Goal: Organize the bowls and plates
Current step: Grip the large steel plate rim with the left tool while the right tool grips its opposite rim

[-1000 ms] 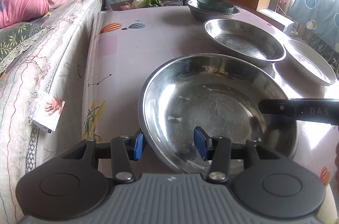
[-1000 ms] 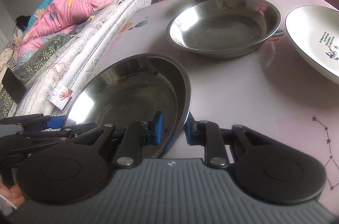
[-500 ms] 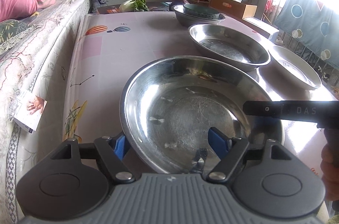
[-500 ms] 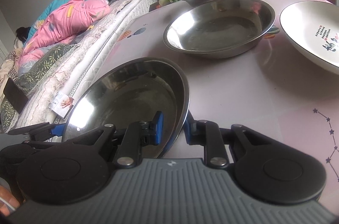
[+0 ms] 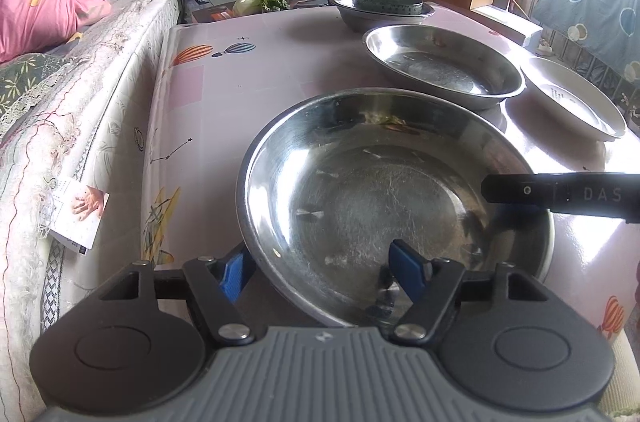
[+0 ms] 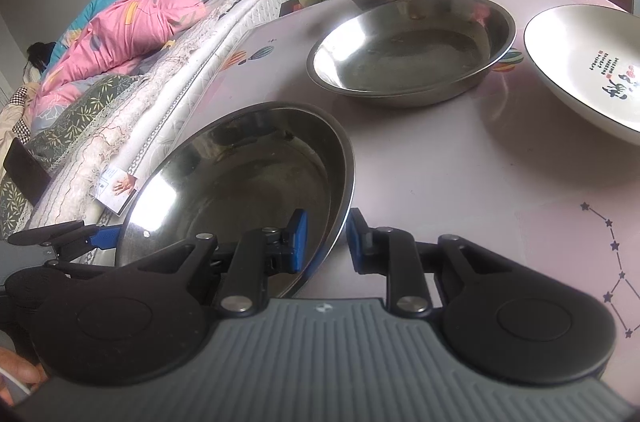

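The right gripper [image 6: 326,240] has its fingers clamped on the rim of the near steel dish [image 6: 240,182], which sits on the table [image 6: 460,190]. The left gripper [image 5: 320,268] straddles the opposite rim, fingers apart and not pressing, having just closed slightly. Beyond the fingers lie another steel dish [image 5: 444,66] and a white plate [image 6: 592,66].

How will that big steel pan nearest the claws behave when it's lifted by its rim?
The steel pan looks thin and rigid, so it probably won't flex. The right claw pinches just one edge, so the wide pan may sag or swing. Its polished rim looks slick and could slip between the pads. The left claw, whose jaws have just been moving, straddles the rim unclamped.
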Demonstrator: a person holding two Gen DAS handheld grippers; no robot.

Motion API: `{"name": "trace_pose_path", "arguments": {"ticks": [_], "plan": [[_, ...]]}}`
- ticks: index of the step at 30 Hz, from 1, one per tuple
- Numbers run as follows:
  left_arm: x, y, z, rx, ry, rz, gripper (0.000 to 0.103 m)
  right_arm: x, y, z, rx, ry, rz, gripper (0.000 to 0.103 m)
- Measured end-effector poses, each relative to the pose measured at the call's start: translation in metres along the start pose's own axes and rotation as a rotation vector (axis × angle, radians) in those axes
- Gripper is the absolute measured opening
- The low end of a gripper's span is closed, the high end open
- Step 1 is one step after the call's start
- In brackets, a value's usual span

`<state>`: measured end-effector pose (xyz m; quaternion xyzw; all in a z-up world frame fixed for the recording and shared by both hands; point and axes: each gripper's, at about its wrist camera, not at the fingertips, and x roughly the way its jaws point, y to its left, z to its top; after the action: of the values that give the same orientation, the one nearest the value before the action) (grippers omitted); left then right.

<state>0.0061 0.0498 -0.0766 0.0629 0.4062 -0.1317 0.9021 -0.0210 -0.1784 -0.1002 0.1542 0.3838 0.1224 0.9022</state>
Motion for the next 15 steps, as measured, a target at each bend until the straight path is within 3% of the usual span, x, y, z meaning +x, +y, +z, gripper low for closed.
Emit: {"name": "trace_pose_path", "arguments": {"ticks": [5, 11, 15], "plan": [[-0.006, 0.000, -0.001, -0.012, 0.016, -0.024, 0.061, -0.004, 0.004, -0.002, -0.021, 0.006, -0.006, 0.020], [-0.019, -0.003, -0.007, -0.027, 0.023, -0.111, 0.061, -0.011, 0.001, 0.000, -0.043, 0.006, -0.021, 0.020], [-0.016, -0.006, -0.009, -0.005, 0.018, -0.070, 0.061, -0.011, -0.003, 0.000, -0.054, 0.004, -0.044, 0.020]]}}
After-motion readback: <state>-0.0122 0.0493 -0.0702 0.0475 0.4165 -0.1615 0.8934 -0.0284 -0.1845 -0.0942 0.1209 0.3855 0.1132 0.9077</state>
